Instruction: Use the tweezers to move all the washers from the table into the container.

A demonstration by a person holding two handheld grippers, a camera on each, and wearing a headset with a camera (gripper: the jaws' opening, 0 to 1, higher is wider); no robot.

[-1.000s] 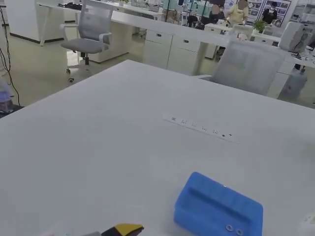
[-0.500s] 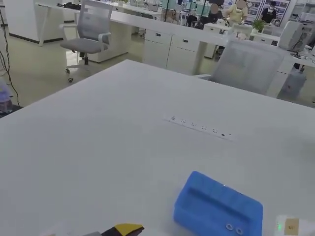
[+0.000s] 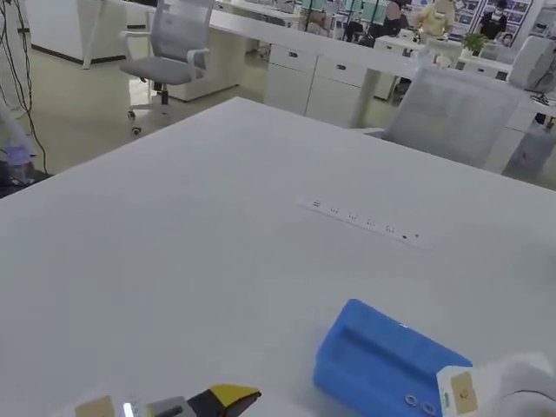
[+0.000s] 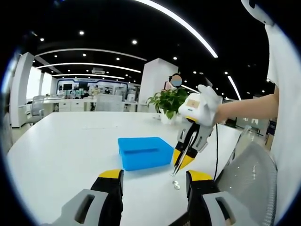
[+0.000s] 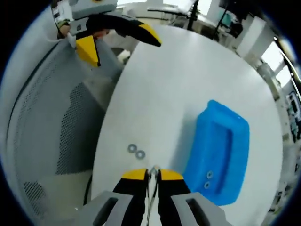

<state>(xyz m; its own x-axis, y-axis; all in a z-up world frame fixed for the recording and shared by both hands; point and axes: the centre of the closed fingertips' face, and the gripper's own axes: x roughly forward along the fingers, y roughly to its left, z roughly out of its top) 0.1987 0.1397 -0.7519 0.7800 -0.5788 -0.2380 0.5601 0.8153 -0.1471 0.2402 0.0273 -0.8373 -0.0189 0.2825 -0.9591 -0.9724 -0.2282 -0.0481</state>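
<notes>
**A:** What's laid out?

**B:** A broad white table [image 3: 191, 261], with a blue rectangular plastic container [image 3: 382, 356] near its front edge.

**A:** And the grippers?

**B:** The left gripper [image 4: 155, 178] has its yellow-tipped jaws wide apart, with nothing between them. The right gripper [image 5: 153, 176] has its jaws pressed together on thin metal tweezers [image 5: 154, 169], which point down at the table.

**A:** Where are the washers?

**B:** Two small silver ring-shaped washers [image 5: 136, 150] lie side by side on the table, near the tweezer tips and beside the container. A second pair of washers [image 5: 207, 179] sits inside the container at one end.
</notes>
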